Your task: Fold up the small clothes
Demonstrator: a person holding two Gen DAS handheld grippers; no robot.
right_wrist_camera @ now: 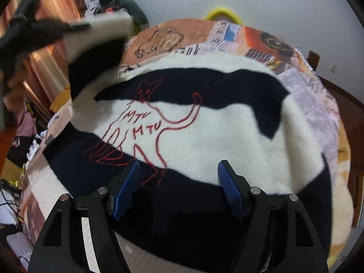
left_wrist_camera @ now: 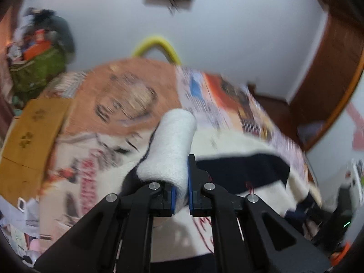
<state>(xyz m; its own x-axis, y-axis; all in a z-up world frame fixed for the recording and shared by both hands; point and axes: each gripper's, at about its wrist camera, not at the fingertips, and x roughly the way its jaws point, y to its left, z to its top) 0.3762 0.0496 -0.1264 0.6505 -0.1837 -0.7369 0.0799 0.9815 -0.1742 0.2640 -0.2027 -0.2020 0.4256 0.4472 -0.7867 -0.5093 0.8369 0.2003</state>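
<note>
A fuzzy white and navy striped sweater (right_wrist_camera: 204, 132) with a red stitched cat outline lies spread on the table. My left gripper (left_wrist_camera: 182, 182) is shut on a white part of the sweater (left_wrist_camera: 170, 143), a sleeve or edge, and holds it lifted above the table. In the right wrist view the left gripper (right_wrist_camera: 75, 26) shows at the upper left with that white and navy part hanging from it. My right gripper (right_wrist_camera: 179, 177) is open and empty, hovering over the sweater's near navy stripe.
The table is covered with a printed orange and newsprint cloth (right_wrist_camera: 250, 36). A yellow curved object (left_wrist_camera: 157, 45) stands behind the table. A green bag with clutter (left_wrist_camera: 38, 68) is at the left. Wooden furniture (left_wrist_camera: 329, 56) is at the right.
</note>
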